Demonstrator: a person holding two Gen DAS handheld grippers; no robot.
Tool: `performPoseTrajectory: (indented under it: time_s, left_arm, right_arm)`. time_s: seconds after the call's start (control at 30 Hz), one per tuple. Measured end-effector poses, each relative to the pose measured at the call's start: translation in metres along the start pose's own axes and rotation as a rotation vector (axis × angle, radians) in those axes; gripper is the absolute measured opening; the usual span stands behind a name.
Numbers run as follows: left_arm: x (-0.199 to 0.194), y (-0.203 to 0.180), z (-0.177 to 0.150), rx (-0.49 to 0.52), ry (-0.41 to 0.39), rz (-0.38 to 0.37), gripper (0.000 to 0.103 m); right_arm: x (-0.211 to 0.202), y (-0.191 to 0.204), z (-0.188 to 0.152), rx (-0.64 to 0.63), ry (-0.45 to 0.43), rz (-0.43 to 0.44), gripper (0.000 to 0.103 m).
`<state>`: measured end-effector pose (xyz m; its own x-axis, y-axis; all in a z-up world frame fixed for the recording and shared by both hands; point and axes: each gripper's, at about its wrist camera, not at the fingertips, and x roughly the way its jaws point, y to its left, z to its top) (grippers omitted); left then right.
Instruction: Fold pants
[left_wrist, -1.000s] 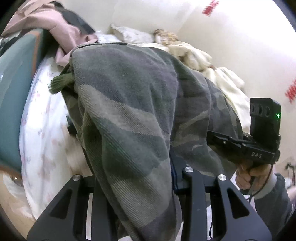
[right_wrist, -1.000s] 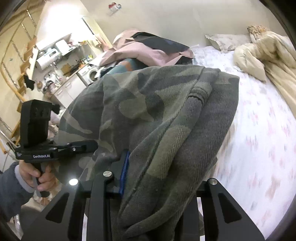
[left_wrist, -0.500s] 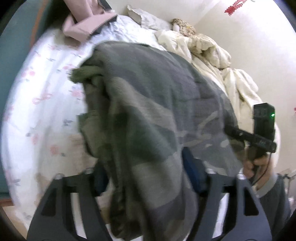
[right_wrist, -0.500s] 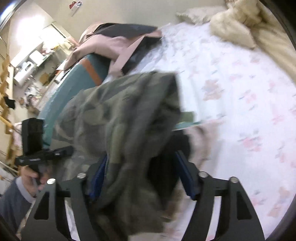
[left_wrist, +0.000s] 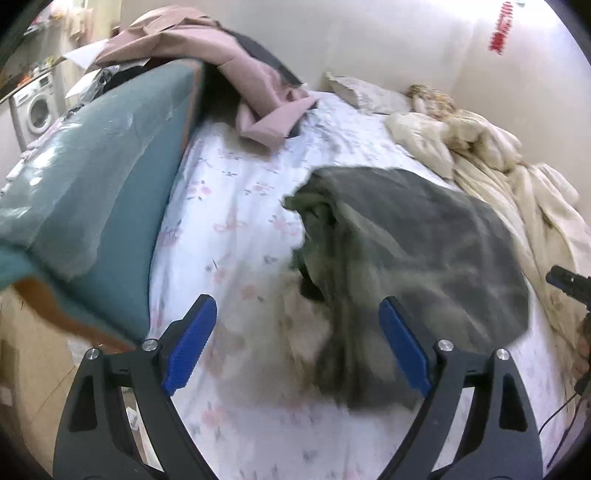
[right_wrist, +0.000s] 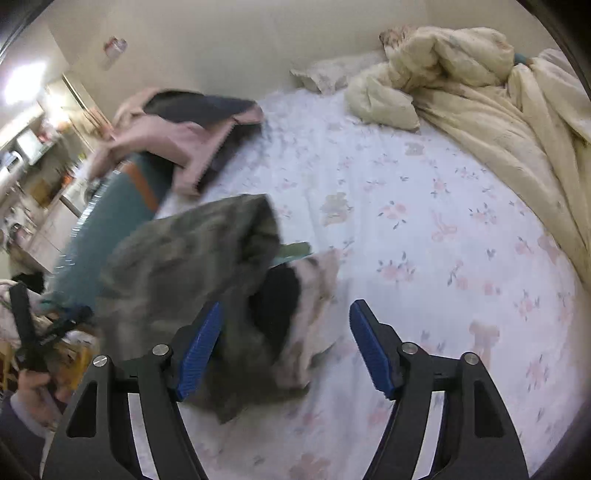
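Lying in a blurred heap on the floral bed sheet (left_wrist: 236, 206), the camouflage pants (left_wrist: 413, 251) were held by neither tool. The left gripper (left_wrist: 297, 347) had its blue-padded fingers (left_wrist: 192, 343) spread wide, the pants beyond the right-hand one. The right gripper (right_wrist: 284, 347) was likewise agape, the pants bunched by its left finger. A cream duvet (right_wrist: 480, 96) lay crumpled along the bed's far side.
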<state>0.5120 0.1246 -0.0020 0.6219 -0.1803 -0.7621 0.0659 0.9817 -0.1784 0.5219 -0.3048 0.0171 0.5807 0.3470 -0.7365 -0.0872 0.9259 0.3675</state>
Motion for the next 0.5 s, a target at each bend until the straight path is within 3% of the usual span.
performPoseTrajectory:
  time_s: [0.07,0.2,0.3,0.5]
  left_arm:
    - [-0.024,-0.013,-0.017,0.015,-0.031,0.020,0.088]
    - [-0.075,-0.040,-0.054,0.059,-0.087,0.042,0.088]
    - [-0.116,-0.066,-0.088,0.123,-0.129,0.102,0.088]
    - [-0.182,-0.093,-0.156,0.062,-0.172,0.080,0.097]
  right_arm:
    - [-0.022,0.016,-0.018,-0.017,-0.028,0.030,0.074]
    - [-0.068,0.049,-0.063,-0.084,-0.079,0.012,0.081]
    - [-0.103,0.079,-0.106,-0.146,-0.103,-0.005,0.089]
    - [-0.165,0.115,-0.187,-0.178,-0.181,-0.041,0.093]
